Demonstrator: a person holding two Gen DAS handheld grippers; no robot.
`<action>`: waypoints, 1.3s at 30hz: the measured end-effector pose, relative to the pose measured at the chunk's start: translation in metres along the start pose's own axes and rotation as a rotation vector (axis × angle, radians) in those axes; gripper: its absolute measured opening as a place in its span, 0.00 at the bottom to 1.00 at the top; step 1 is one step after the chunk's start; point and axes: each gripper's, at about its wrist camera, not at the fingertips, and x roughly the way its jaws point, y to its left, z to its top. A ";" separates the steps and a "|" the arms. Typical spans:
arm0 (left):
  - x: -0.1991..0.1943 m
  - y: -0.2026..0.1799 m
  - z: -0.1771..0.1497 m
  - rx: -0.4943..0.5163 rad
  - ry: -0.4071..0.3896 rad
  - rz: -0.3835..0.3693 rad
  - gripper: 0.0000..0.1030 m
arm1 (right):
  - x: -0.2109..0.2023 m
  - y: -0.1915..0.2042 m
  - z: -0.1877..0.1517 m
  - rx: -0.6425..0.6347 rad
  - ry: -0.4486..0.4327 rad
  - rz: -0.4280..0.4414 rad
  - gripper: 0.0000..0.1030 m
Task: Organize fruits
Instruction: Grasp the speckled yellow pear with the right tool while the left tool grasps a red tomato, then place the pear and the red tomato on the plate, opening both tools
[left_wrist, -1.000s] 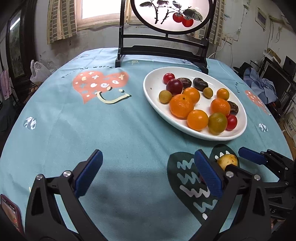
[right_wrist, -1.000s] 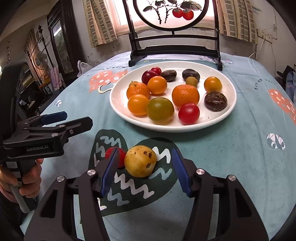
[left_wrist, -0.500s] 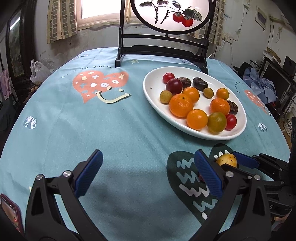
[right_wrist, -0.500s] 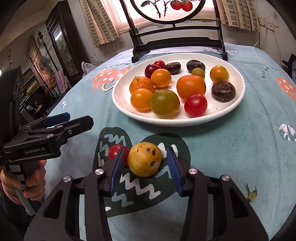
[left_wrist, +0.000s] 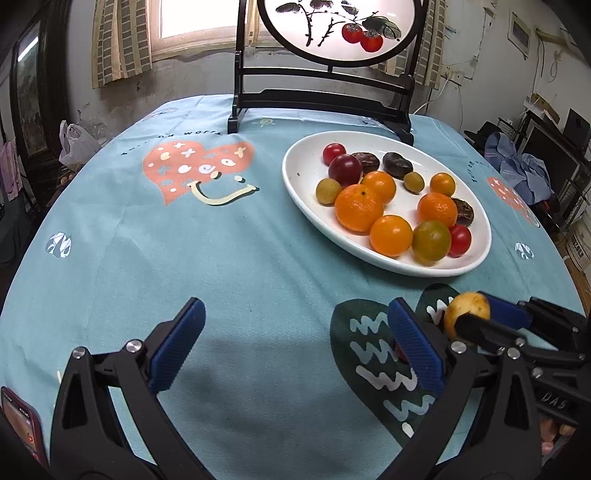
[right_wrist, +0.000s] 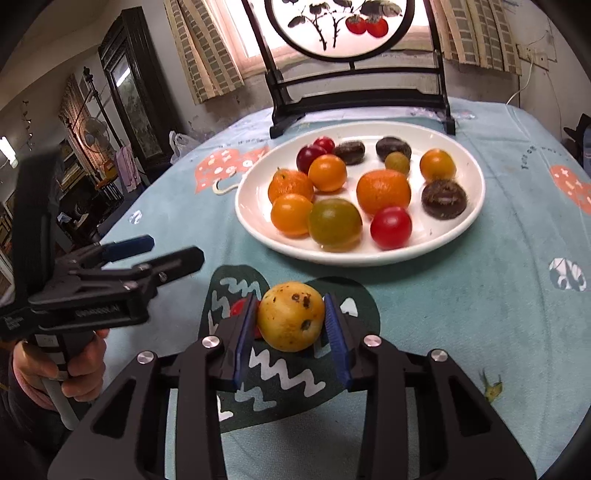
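White plate (right_wrist: 458, 236) holds oranges, tomatoes and dark fruits. Just before it, the right gripper (right_wrist: 291, 332) clamps a spotted yellow fruit (right_wrist: 291, 320) over the tablecloth (right_wrist: 461, 306); the left gripper (left_wrist: 295, 350) gapes wide.

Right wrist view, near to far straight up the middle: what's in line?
right gripper → spotted yellow fruit between its fingers → white plate near rim → green-orange tomato → large tangerine → small olive-green fruit → dark wooden stand with the round persimmon painting.
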 end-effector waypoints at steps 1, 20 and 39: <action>-0.001 -0.003 -0.001 0.011 -0.004 -0.012 0.98 | -0.004 -0.003 0.001 0.014 -0.012 -0.001 0.36; 0.007 -0.073 -0.027 0.289 0.030 -0.157 0.63 | -0.018 -0.017 0.004 0.073 -0.045 -0.028 0.36; 0.012 -0.074 -0.030 0.264 0.054 -0.161 0.30 | -0.019 -0.015 0.003 0.060 -0.049 -0.046 0.36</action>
